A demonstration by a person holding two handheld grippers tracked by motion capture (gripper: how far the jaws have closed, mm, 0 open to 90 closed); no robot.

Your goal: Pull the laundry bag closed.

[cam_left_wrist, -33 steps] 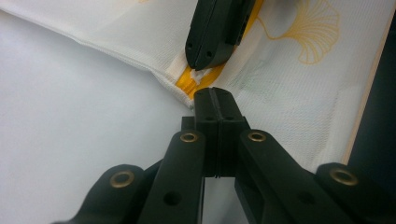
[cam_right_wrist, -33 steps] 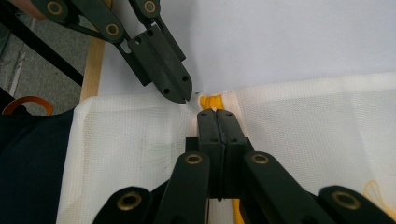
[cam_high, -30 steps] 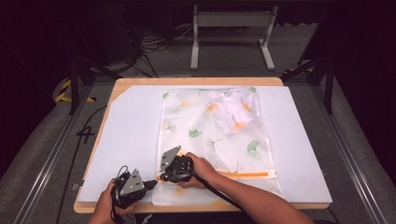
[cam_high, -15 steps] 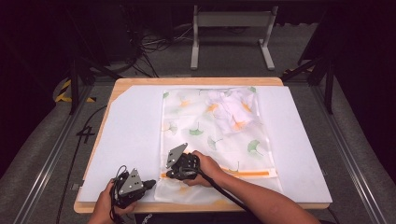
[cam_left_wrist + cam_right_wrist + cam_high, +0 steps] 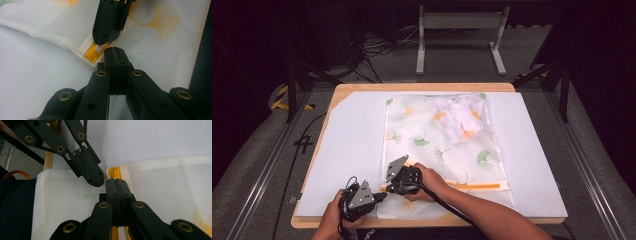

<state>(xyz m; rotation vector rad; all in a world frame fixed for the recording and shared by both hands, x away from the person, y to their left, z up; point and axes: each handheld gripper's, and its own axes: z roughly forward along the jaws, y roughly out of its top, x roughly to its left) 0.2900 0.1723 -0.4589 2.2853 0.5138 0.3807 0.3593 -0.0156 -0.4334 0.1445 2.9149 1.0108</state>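
Observation:
A white mesh bag [image 5: 432, 145] printed with green and orange ginkgo leaves lies flat on the mat. Its orange zipper [image 5: 477, 185] runs along the near edge. My right gripper [image 5: 387, 188] is shut at the zipper's left end [image 5: 114, 172], and a small white tab [image 5: 99, 49] shows pinched at its tip. The left gripper [image 5: 381, 196] is shut too. Its tip [image 5: 115, 52] rests on the bag's edge just beside the zipper end, almost touching the right gripper [image 5: 102, 41]. In the right gripper view the left gripper [image 5: 96, 180] comes in from the upper left.
A crumpled white cloth [image 5: 459, 117] with orange print sits in the bag's far right corner. A white mat [image 5: 352, 145] covers the wooden table [image 5: 422, 87]. Dark floor, cables and a metal stand [image 5: 459, 20] lie beyond the table.

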